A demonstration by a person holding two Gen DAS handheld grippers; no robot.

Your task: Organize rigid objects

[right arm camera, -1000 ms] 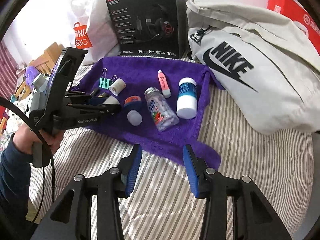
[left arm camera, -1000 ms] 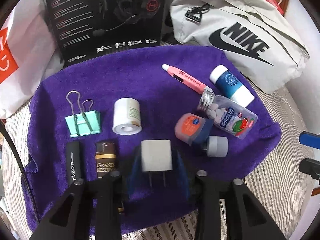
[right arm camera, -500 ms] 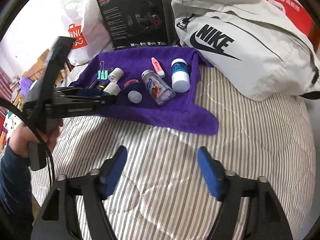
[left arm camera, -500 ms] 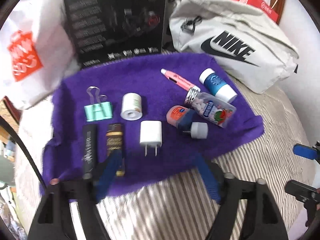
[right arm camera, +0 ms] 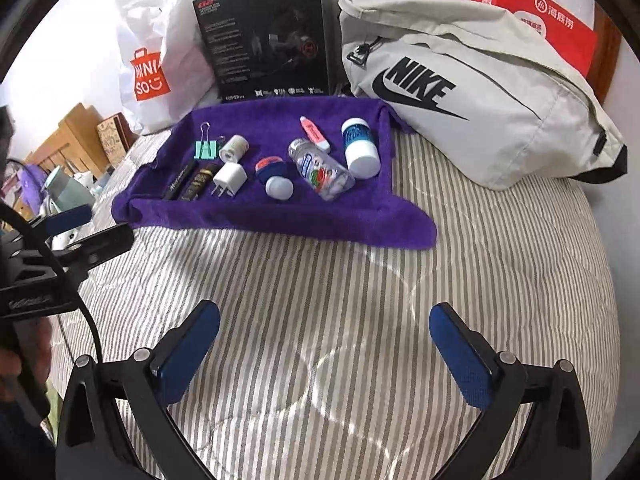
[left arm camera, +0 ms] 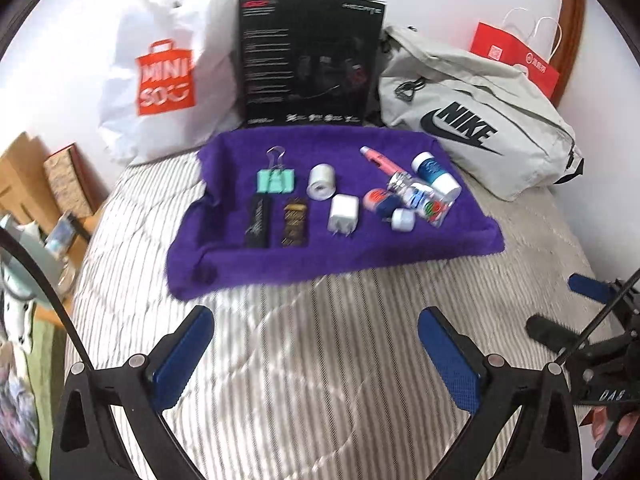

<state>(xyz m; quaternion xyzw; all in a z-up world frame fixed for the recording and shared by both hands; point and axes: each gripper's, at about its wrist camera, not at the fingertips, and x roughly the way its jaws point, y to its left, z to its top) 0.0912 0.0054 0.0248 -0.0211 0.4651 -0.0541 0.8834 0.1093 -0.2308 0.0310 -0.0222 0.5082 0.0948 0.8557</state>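
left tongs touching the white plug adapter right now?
Apart. In the left wrist view the left tongs stand open over bare striped bedding, with nothing between the pads, while the white plug adapter lies farther up on the purple towel.

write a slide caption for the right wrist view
Open right gripper above striped bedding, facing small items arranged on a purple towel.

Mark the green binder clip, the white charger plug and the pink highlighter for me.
green binder clip (left arm camera: 275, 181): left wrist view, on its green body.
white charger plug (left arm camera: 343, 209): left wrist view, on its white face.
pink highlighter (right arm camera: 315, 133): right wrist view, on its barrel.
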